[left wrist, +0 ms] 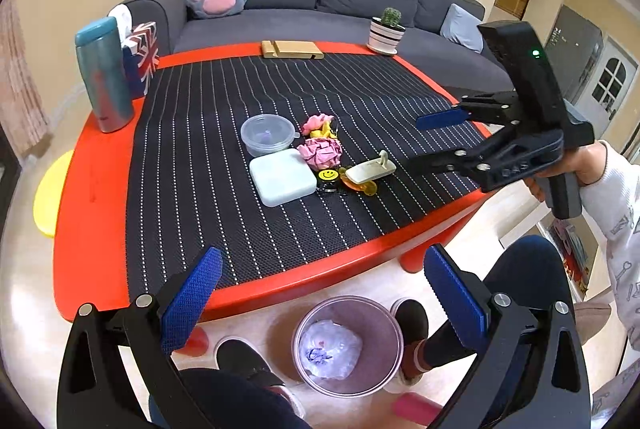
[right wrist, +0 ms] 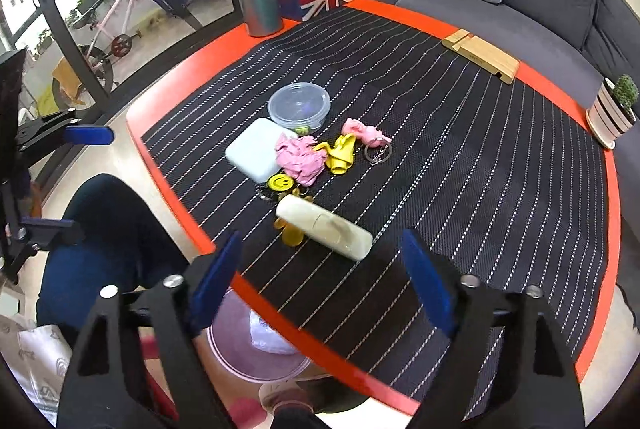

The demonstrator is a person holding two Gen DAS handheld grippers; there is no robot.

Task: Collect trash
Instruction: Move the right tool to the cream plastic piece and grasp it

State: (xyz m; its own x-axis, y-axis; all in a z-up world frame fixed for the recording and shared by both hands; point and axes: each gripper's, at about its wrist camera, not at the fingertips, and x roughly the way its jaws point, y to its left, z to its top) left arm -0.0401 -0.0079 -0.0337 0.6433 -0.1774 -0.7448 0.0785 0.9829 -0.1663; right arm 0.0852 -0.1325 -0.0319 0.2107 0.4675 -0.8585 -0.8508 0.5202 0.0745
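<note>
Crumpled pink paper [right wrist: 301, 159] lies on the mat, touching the pale case.

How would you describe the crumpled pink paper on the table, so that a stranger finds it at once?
Look at the red table with the striped black mat; a small cluster lies mid-mat. The crumpled pink paper lies beside the pale square box, just above the smiley badge. Only it is wrinkled and matte; its neighbours are smooth.

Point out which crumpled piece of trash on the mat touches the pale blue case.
The pink crumpled paper: it presses against the pale blue case. The yellow scrap and smaller pink scrap lie apart from it.
</note>
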